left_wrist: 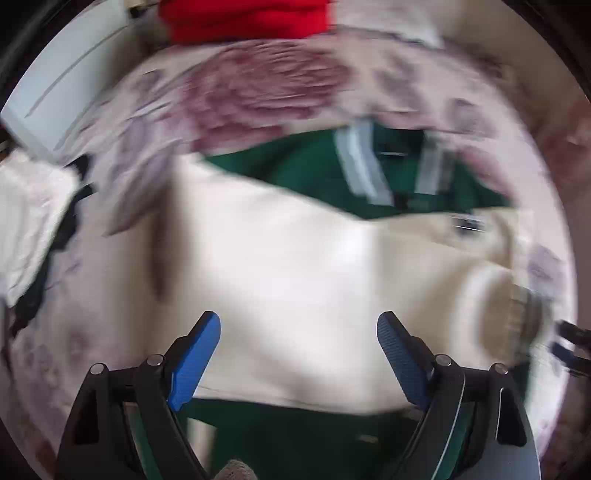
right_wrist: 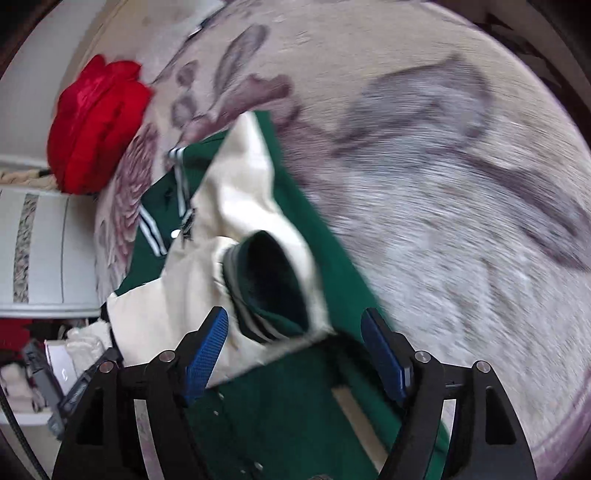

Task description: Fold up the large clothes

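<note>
The jacket (left_wrist: 295, 280), green with cream sleeves, lies spread on a flowered bedspread (left_wrist: 266, 85) right ahead of both grippers. The left gripper (left_wrist: 298, 334) hangs open above a cream sleeve, nothing between its blue pads (left_wrist: 195, 362); the striped collar (left_wrist: 364, 166) lies farther ahead and a red cloth (left_wrist: 243, 18) beyond that. The right gripper (right_wrist: 294, 332) is open too, empty, with the sleeve's striped cuff (right_wrist: 266, 280) just ahead between its fingers, green cloth under it. Blur hides the finer detail.
</note>
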Demonstrator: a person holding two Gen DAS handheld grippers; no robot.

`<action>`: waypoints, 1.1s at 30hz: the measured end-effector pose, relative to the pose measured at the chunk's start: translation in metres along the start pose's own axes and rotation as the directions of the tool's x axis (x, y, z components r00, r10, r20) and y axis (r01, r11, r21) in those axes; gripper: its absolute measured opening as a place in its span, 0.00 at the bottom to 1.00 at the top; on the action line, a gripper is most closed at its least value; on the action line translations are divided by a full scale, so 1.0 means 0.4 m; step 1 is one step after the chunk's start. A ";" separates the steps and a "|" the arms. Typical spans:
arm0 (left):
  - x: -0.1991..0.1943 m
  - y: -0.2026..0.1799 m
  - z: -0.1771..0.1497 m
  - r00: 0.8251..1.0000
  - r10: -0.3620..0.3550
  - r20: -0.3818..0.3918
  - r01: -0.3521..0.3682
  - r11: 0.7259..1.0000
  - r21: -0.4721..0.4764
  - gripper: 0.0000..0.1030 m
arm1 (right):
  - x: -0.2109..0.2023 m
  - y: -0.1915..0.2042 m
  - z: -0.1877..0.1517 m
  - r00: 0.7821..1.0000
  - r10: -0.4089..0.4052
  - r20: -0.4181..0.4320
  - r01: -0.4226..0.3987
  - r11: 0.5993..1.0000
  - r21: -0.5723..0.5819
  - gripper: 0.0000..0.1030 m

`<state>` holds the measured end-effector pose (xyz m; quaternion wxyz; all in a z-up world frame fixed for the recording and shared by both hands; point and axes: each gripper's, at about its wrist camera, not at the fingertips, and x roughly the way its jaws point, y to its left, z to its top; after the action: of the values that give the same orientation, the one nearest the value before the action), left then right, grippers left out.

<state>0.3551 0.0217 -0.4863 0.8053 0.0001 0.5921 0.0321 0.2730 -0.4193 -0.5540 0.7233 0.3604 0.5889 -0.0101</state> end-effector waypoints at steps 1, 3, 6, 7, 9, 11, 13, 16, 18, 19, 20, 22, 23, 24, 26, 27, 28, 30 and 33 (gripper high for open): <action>0.044 0.064 0.013 0.998 0.056 -0.009 -0.056 0.998 -0.039 0.84 | 0.033 0.028 0.009 0.999 -0.024 -0.027 0.023 1.000 -0.018 0.75; 0.114 0.138 0.032 0.992 0.116 -0.042 -0.119 0.990 -0.078 0.84 | 0.124 0.069 0.038 0.990 -0.060 -0.129 0.052 0.997 -0.063 0.74; 0.176 0.168 0.054 0.990 0.131 -0.044 -0.134 0.987 -0.091 0.85 | 0.163 0.146 0.041 0.988 -0.094 -0.123 0.071 0.981 -0.180 0.21; 0.184 0.164 0.063 0.990 0.138 -0.036 -0.140 0.987 -0.077 0.85 | 0.150 0.175 0.042 0.991 -0.099 -0.095 0.075 0.970 -0.230 0.10; 0.184 0.150 0.076 0.991 0.131 -0.014 -0.132 0.990 -0.059 0.85 | 0.093 0.215 0.053 0.996 -0.092 0.008 0.091 0.961 -0.261 0.07; 0.214 0.138 0.098 0.995 0.099 -0.012 -0.099 0.994 -0.047 0.90 | 0.052 0.230 0.067 0.986 -0.137 0.098 0.157 0.957 -0.244 0.06; 0.266 0.129 0.108 0.994 0.100 -0.042 -0.101 0.994 -0.034 0.94 | 0.077 0.213 0.108 0.974 -0.204 0.101 0.221 0.954 -0.205 0.06; 0.288 0.123 0.114 0.992 0.107 -0.064 -0.109 0.994 -0.023 0.93 | 0.177 0.177 0.136 0.947 -0.318 -0.030 0.306 0.930 -0.206 0.08; 0.239 0.114 0.109 0.992 0.114 -0.051 -0.114 0.993 0.001 0.93 | 0.183 0.180 0.127 0.933 -0.353 -0.070 0.332 0.919 -0.215 0.14; 0.209 0.112 0.099 0.993 0.112 -0.038 -0.112 0.994 0.003 0.93 | 0.172 0.184 0.122 0.930 -0.358 -0.085 0.334 0.918 -0.215 0.21; 0.164 0.113 0.077 0.993 0.112 -0.018 -0.112 0.994 0.008 0.93 | 0.149 0.187 0.106 0.931 -0.353 -0.099 0.327 0.922 -0.208 0.28; 0.101 0.117 0.025 0.992 0.129 -0.009 -0.129 0.992 0.018 0.93 | 0.085 0.184 0.054 0.944 -0.313 -0.102 0.291 0.939 -0.186 0.41; 0.074 0.118 -0.007 0.992 0.130 -0.007 -0.130 0.991 0.023 0.93 | 0.056 0.185 0.009 0.956 -0.271 -0.112 0.250 0.952 -0.177 0.44; 0.051 0.120 -0.047 0.989 0.146 -0.015 -0.146 0.989 0.031 0.93 | 0.038 0.187 -0.043 0.963 -0.229 -0.143 0.205 0.964 -0.167 0.44; 0.030 0.124 -0.131 0.984 0.176 -0.041 -0.174 0.984 0.041 0.93 | 0.040 0.190 -0.156 0.960 -0.146 -0.238 0.113 0.983 -0.145 0.44; 0.033 0.126 -0.172 0.980 0.187 -0.070 -0.184 0.982 0.050 0.93 | 0.058 0.190 -0.217 0.949 -0.093 -0.303 0.060 0.992 -0.115 0.44; 0.040 0.129 -0.213 0.973 0.201 -0.112 -0.196 0.979 0.056 0.93 | 0.079 0.186 -0.266 0.932 -0.056 -0.358 0.026 0.996 -0.089 0.44; 0.047 0.137 -0.253 0.963 0.195 -0.183 -0.191 0.981 0.038 0.93 | 0.125 0.197 -0.359 0.896 -0.021 -0.444 0.001 0.999 -0.045 0.44; 0.024 0.152 -0.216 0.960 0.203 -0.193 -0.211 0.977 -0.021 0.93 | 0.151 0.237 -0.360 0.900 0.029 -0.435 -0.048 0.998 -0.032 0.44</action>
<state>0.2722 0.0796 -0.5189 0.7373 0.0422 0.6619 0.1284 0.2116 -0.2476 -0.5642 0.5811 0.3499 0.7283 0.0971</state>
